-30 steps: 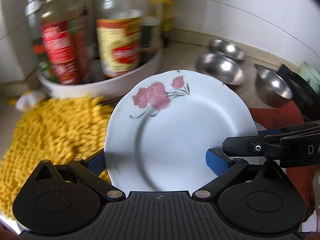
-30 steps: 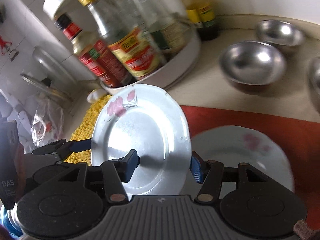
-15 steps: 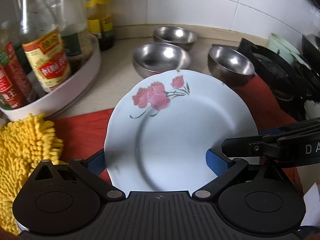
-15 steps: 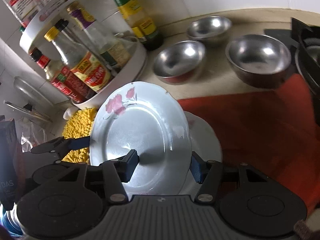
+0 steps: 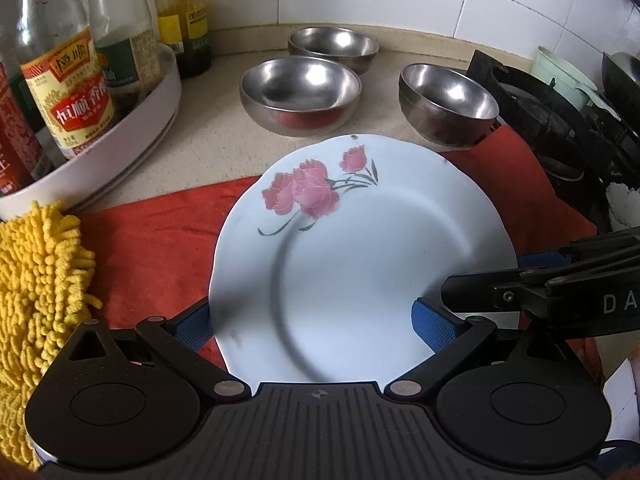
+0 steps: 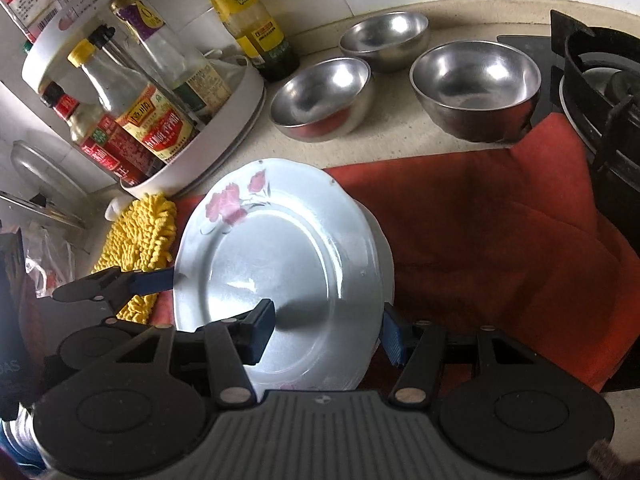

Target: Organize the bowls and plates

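A white plate with pink flowers (image 5: 360,260) (image 6: 280,264) is carried tilted above the red cloth (image 5: 160,240) (image 6: 480,220). My left gripper (image 5: 314,328) is shut on its near rim. My right gripper (image 6: 328,336) is shut on the plate's right rim, one finger on top and the other at the edge. A second white plate (image 6: 382,248) lies on the cloth directly beneath, mostly hidden. Three steel bowls (image 5: 300,88) (image 5: 334,46) (image 5: 448,100) stand upright on the counter beyond the cloth, also in the right wrist view (image 6: 320,96) (image 6: 384,36) (image 6: 476,84).
A white round rack of sauce bottles (image 5: 120,128) (image 6: 200,152) stands at the left by the tiled wall. A yellow chenille cloth (image 5: 36,280) (image 6: 140,236) lies at the cloth's left end. A black gas stove (image 5: 560,112) (image 6: 600,80) borders the right side.
Both grippers carried the flowered plate rightward, from over the yellow cloth by the bottles to over the red cloth and the second plate. In the last half second it barely moved.
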